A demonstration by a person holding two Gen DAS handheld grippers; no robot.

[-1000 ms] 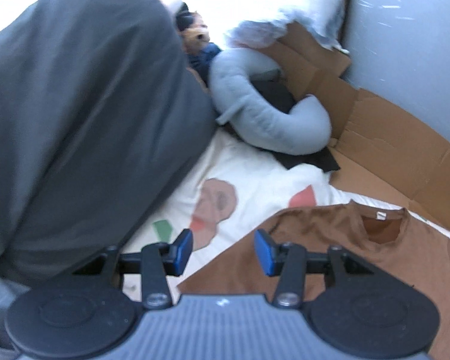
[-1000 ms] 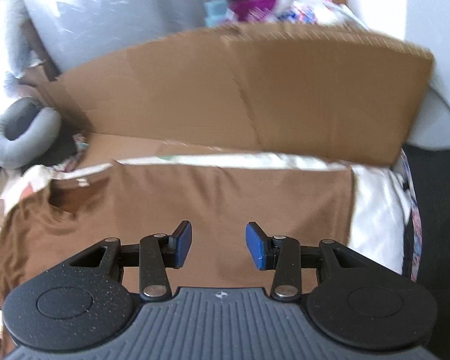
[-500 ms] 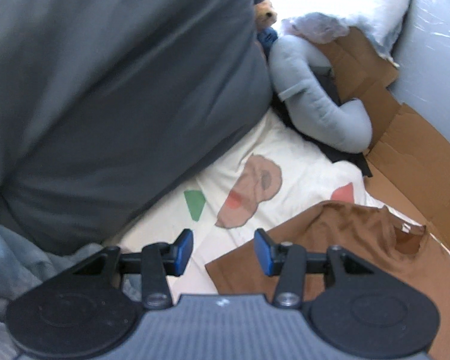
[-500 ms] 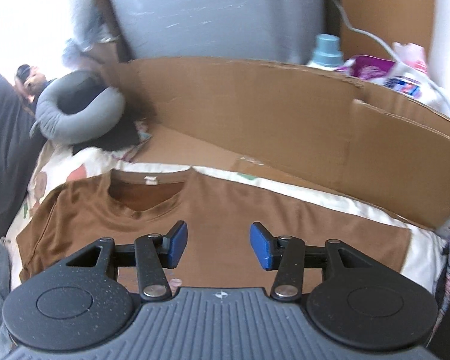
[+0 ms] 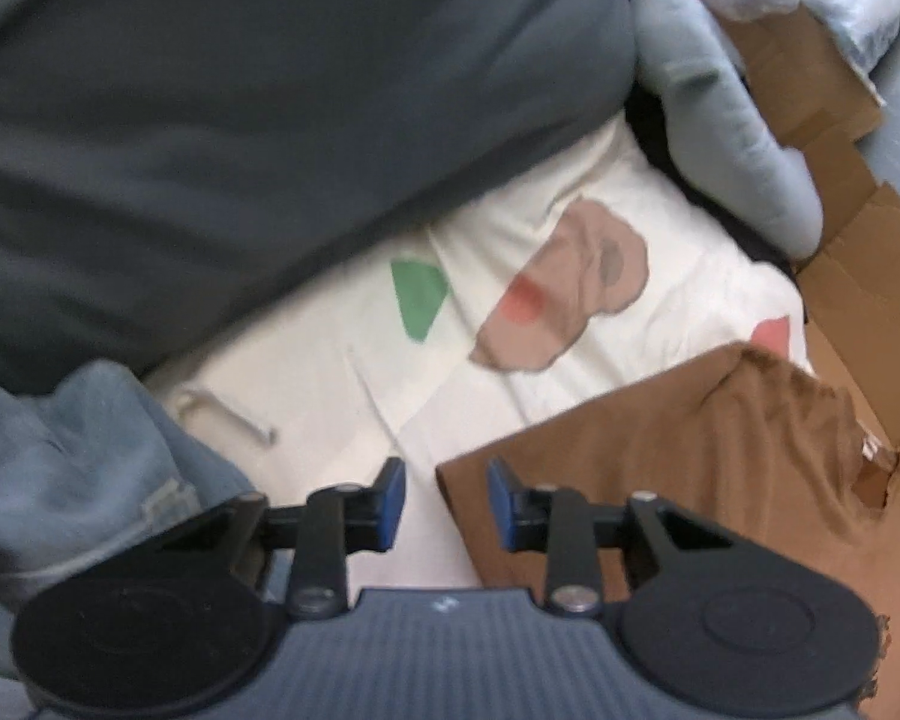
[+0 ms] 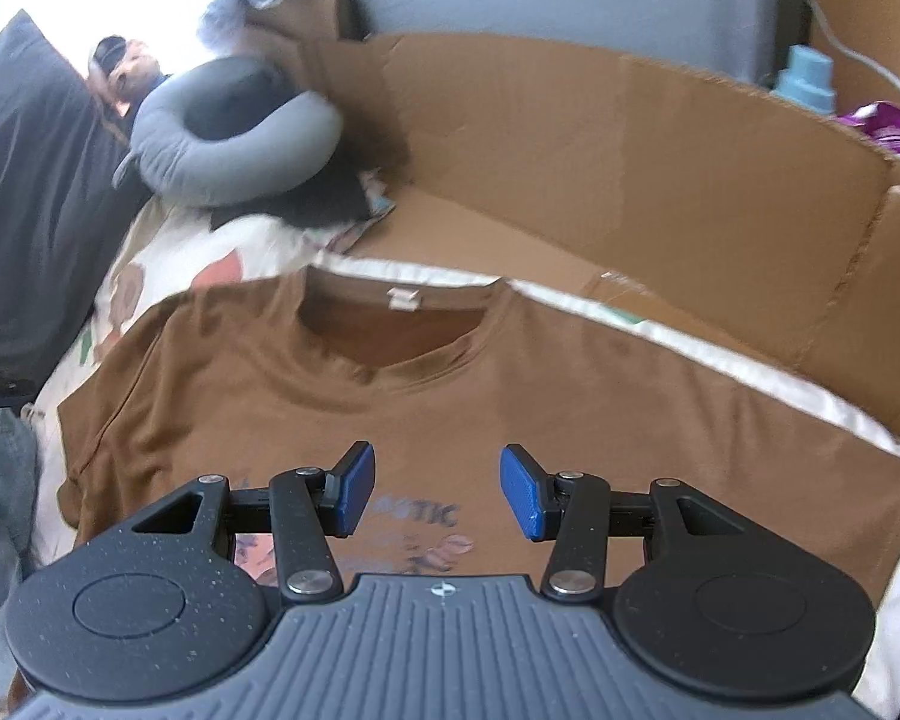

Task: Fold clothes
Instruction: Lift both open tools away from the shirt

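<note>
Left wrist view shows the left gripper with its blue fingers spread apart and holding nothing, poised at the sleeve corner of a brown T-shirt, which fills the frame from 3 to 5 o'clock. That corner lies between the two fingers, though whether they touch the cloth cannot be told. The shirt rests on a white bedsheet printed with green, red and tan shapes. A dark grey pillow takes up the 9 to 12 o'clock area, a grey neck pillow curves at 1 o'clock, and flattened cardboard lies at 3 o'clock. Faded blue jeans bunch at 8 o'clock.

Right wrist view has the right gripper likewise open and empty above the shirt's printed chest. The T-shirt is spread flat, face up, its collar toward 12 o'clock. Beyond it the cardboard stands as a wall from 12 to 3 o'clock, and the neck pillow sits at 10 o'clock.
</note>
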